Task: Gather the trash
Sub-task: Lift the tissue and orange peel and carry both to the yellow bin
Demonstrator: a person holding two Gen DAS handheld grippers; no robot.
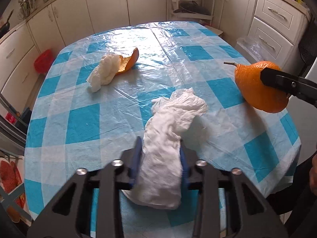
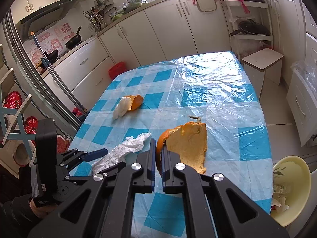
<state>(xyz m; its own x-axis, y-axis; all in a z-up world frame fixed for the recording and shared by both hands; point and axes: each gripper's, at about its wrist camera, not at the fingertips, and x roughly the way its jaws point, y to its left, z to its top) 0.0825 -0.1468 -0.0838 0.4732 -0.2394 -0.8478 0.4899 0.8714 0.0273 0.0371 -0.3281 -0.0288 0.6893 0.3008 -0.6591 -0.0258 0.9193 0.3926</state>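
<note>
On the checkered tabletop [image 1: 83,119], we are pinching the crumpled tissue [image 1: 168,154] in our left claw [image 1: 161,150], squeezing firmly before lifting, while our right claw [image 2: 158,148] is clamping the orange peel [image 2: 188,144].

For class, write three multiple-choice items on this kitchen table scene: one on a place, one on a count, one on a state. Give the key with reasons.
1. Where is the pale yellow plastic bin?
A. beside the table's near right corner
B. on the table
C. on the counter

2. How many pieces of orange peel are in view?
A. one
B. two
C. four

3. What does the right claw hold?
A. nothing
B. a tissue
C. orange peel

Key:
1 A, it stands off the checked blue tablecloth.
2 B, the large stemmed orange peel and the small curled orange peel.
3 C, its pads pinch the large peel; the left claw has the crumpled white tissue.
</note>
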